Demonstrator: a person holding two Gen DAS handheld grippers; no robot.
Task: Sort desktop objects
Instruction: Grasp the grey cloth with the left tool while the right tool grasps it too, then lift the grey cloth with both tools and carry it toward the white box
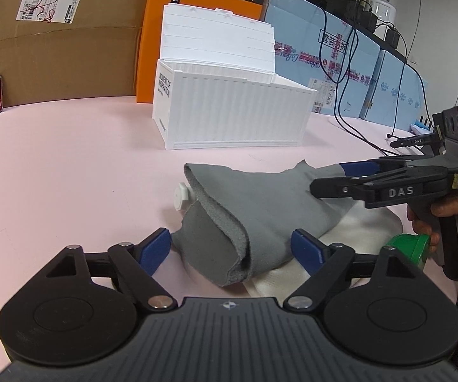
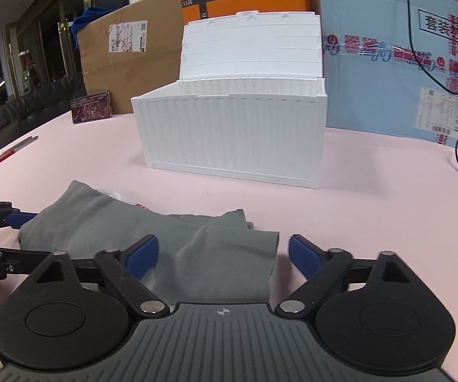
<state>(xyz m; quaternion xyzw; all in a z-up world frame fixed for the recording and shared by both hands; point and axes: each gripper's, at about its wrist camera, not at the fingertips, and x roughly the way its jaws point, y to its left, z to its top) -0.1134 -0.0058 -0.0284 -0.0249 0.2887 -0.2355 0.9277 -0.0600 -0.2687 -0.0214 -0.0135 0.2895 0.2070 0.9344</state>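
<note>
Both tools are straddling the grey cloth (image 1: 245, 210), which is lying crumpled on the pink tabletop (image 1: 69, 175) in front of the open white container box (image 1: 229, 111). Left tool (image 1: 230, 250): jaws spread, cloth end between them, pads not yet pressing. Right tool (image 2: 222, 256): jaws likewise spread over the other end. Judgement: both should be pinching several layers at once, low and level, so the fold is not slipping when lifted toward the box.
</note>
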